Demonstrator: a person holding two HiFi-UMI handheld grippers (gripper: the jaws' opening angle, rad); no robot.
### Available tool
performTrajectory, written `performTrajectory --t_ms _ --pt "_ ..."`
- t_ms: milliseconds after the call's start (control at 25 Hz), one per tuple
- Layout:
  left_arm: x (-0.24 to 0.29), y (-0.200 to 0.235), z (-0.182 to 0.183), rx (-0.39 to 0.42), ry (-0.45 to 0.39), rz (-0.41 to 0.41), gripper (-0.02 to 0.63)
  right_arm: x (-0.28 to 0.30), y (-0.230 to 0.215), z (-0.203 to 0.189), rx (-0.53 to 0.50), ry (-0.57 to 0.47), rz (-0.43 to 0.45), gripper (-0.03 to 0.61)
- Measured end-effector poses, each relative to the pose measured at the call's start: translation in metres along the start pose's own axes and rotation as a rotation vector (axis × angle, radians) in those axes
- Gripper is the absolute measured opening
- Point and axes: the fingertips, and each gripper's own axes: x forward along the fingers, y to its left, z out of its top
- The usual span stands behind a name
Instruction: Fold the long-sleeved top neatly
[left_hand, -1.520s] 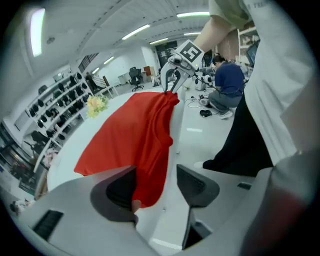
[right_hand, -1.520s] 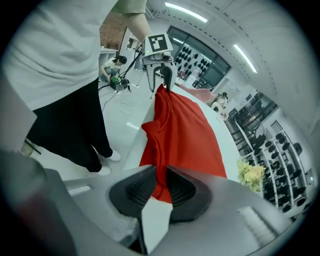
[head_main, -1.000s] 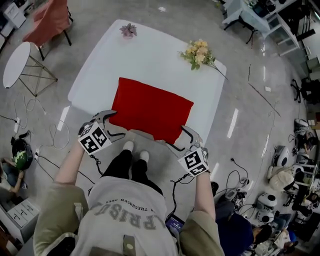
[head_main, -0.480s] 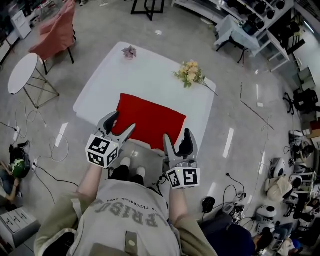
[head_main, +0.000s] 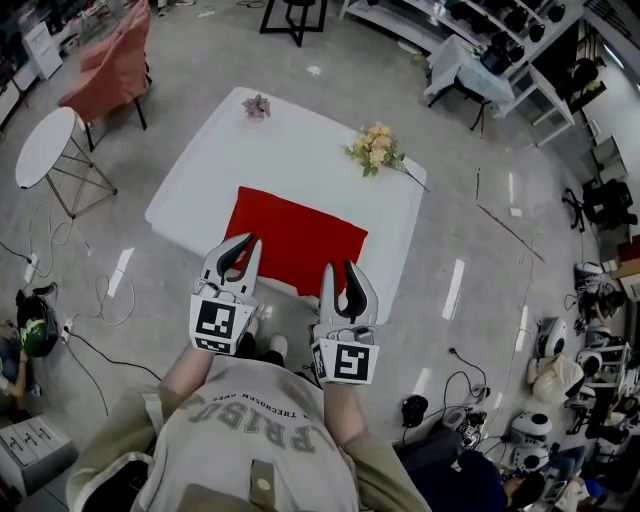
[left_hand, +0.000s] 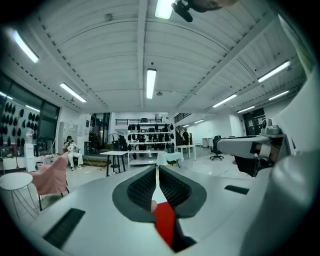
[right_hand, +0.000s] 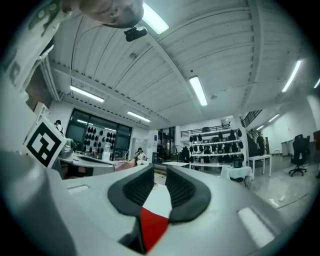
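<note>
The red long-sleeved top (head_main: 295, 240) lies folded into a flat rectangle on the near half of the white table (head_main: 290, 140). Both grippers hang raised in front of me, above the table's near edge, apart from the cloth and pointing level. My left gripper (head_main: 243, 245) has just been closing and its pads (left_hand: 145, 185) now meet with nothing between them. My right gripper (head_main: 338, 268) has also just been closing. A narrow gap still shows between its pads (right_hand: 177, 187), and nothing is in it. Through that gap I see the top (right_hand: 150, 225) far below.
A yellow flower bunch (head_main: 378, 150) lies at the table's far right corner and a small pink flower (head_main: 257, 105) at its far edge. A pink chair (head_main: 110, 55) and a round white side table (head_main: 45, 140) stand to the left. Cables lie on the floor.
Both grippers have come up off the near edge of the red top and swung level. Their wide-open jaws have drawn together. The top stays flat on the table.
</note>
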Motion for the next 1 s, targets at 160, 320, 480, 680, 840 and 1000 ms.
performTrajectory --t_ms 160,320,480,680,840,1000 --pt "-0.005 -0.006 0.014 0.004 -0.058 -0.011 0.012 -0.003 0.000 0.006 -0.013 -0.011 -0.020 0.002" --pt "-0.007 -0.009 0.026 0.011 -0.101 -0.024 0.012 -0.002 0.004 0.016 -0.023 -0.031 -0.019 0.002" --pt "-0.007 -0.012 0.030 0.018 -0.121 -0.033 0.012 -0.004 0.008 0.015 -0.041 -0.031 -0.010 0.002" --pt "-0.005 -0.011 0.029 0.023 -0.112 -0.035 0.011 -0.003 0.005 0.019 -0.034 -0.040 -0.010 0.002" --pt "-0.001 -0.007 0.025 0.026 -0.102 -0.029 0.011 0.000 0.004 0.021 -0.058 -0.049 -0.013 0.002" --pt "0.001 -0.008 0.029 0.025 -0.129 -0.037 0.011 0.006 0.000 0.019 -0.057 -0.033 -0.070 0.000"
